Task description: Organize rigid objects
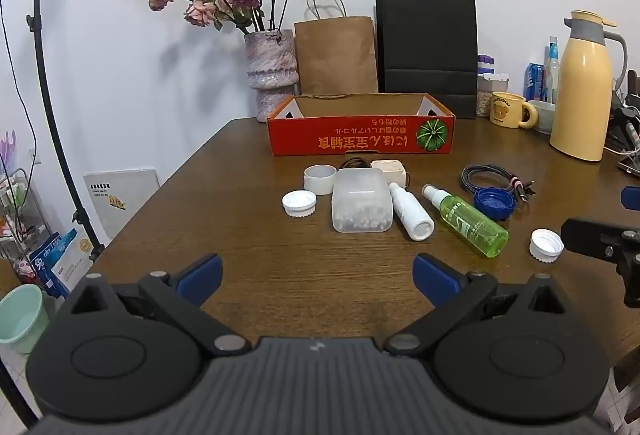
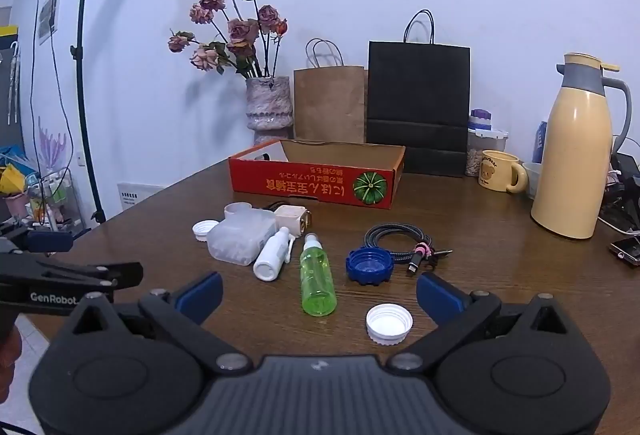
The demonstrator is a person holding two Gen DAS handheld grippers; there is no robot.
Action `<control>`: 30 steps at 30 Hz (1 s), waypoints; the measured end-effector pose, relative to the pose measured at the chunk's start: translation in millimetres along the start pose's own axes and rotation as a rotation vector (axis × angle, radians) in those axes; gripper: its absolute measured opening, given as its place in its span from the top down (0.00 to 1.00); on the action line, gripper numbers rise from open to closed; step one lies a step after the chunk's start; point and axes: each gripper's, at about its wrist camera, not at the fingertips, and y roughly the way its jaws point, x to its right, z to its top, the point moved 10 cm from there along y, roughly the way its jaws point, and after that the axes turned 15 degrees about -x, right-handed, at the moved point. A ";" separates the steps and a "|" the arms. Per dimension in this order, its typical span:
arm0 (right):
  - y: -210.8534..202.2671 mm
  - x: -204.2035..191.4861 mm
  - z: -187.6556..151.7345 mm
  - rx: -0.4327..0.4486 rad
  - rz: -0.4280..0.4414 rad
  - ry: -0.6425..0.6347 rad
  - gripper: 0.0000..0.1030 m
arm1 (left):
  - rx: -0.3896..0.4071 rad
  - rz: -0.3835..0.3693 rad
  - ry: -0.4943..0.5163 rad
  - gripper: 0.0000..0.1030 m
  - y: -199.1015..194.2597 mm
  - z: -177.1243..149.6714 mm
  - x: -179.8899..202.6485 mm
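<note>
A red cardboard box (image 1: 360,137) (image 2: 312,183) stands open at the back of the wooden table. In front of it lie a clear plastic container (image 1: 361,205) (image 2: 240,241), a white bottle (image 1: 412,213) (image 2: 274,255), a green spray bottle (image 1: 468,221) (image 2: 318,281), a blue lid (image 1: 494,203) (image 2: 368,266), two white caps (image 1: 299,203) (image 1: 546,245) (image 2: 389,323), a white ring (image 1: 319,178), a white charger (image 1: 388,171) (image 2: 291,219) and a coiled cable (image 1: 496,177) (image 2: 404,239). My left gripper (image 1: 318,279) is open and empty, short of the pile. My right gripper (image 2: 320,293) is open and empty, around the green bottle's base.
A vase of dried roses (image 1: 272,71), a brown bag (image 1: 336,53) and a black bag (image 1: 428,47) stand behind the box. A yellow thermos (image 1: 582,87) (image 2: 576,151), a yellow mug (image 1: 510,110) and jars stand at the back right. A light stand (image 1: 52,95) is left of the table.
</note>
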 end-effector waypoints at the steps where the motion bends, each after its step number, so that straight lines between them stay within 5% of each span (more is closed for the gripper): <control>1: -0.4 -0.2 -0.2 0.000 -0.001 0.000 0.00 | 0.002 -0.002 0.001 0.00 -0.2 0.5 0.2; 30: -3.4 -2.8 -1.9 -0.006 -0.001 -0.008 0.00 | 0.004 -0.006 0.002 0.00 -3.1 -2.6 0.1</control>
